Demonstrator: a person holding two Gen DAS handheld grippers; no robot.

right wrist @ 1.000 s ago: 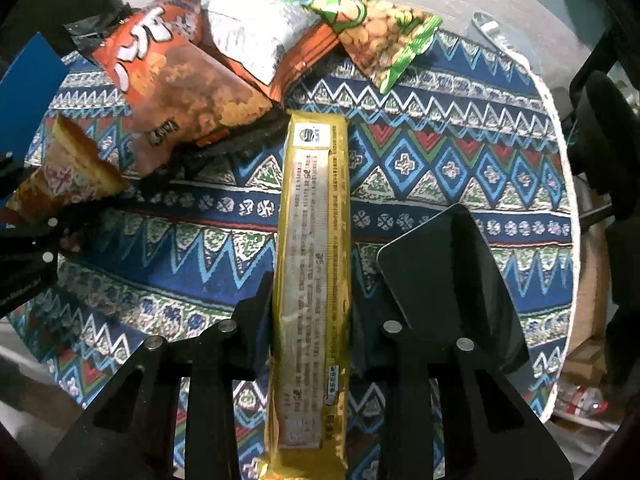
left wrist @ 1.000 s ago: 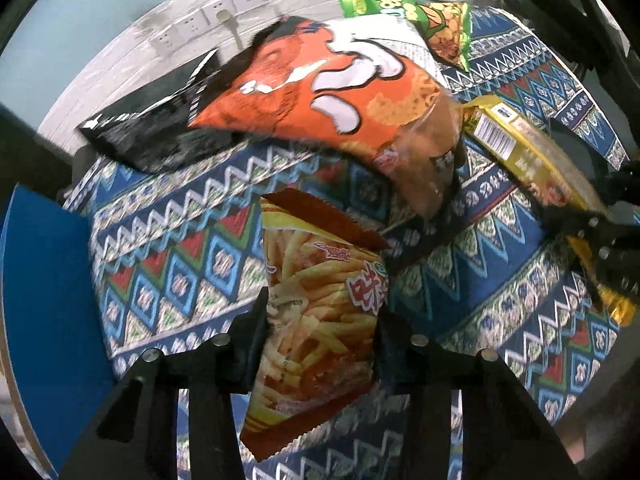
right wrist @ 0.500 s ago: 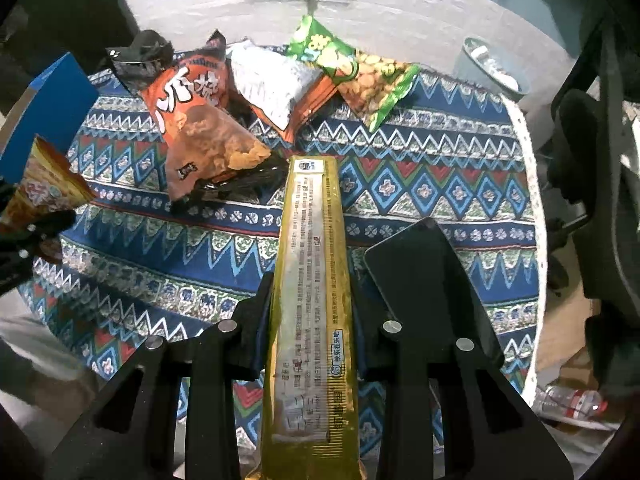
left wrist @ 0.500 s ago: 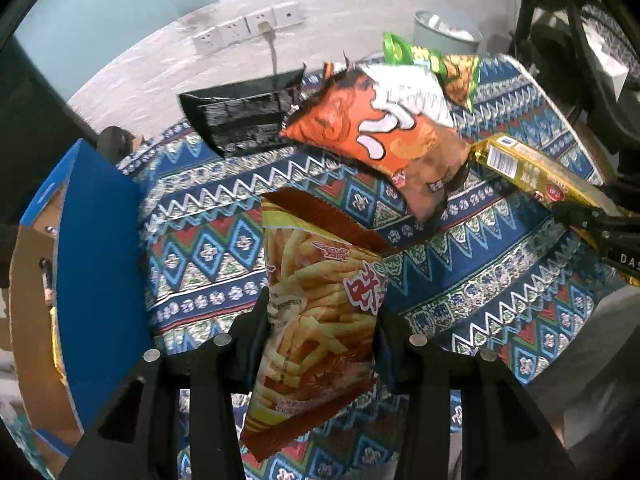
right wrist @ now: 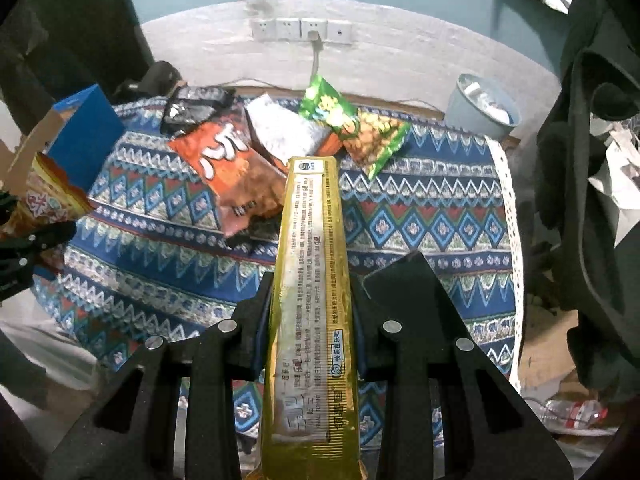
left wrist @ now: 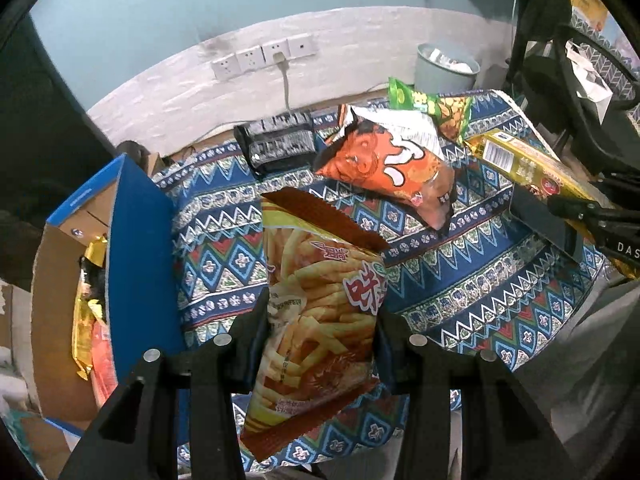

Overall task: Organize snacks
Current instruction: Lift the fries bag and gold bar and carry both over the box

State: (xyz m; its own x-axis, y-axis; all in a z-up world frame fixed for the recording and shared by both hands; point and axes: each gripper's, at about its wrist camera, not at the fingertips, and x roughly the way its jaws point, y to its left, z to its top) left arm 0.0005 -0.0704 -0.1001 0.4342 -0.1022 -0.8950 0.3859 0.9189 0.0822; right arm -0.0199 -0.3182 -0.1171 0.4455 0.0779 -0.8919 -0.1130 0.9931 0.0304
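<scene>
Off the bench's left edge: open blue box (left wrist: 136, 240), a few packets already inside, likely the drop-off. Left gripper (left wrist: 320, 320) fingers clamped on fries bag (left wrist: 324, 300), lifted clear of the patterned cloth (left wrist: 480, 300) near the front edge, presumably for carrying to the box. Toward the back edge: black, orange (left wrist: 384, 164) and green (right wrist: 352, 128) packets waiting. Right gripper (right wrist: 312, 300) fingers pinching long gold packet (right wrist: 312, 280) lengthwise, raised likewise.
</scene>
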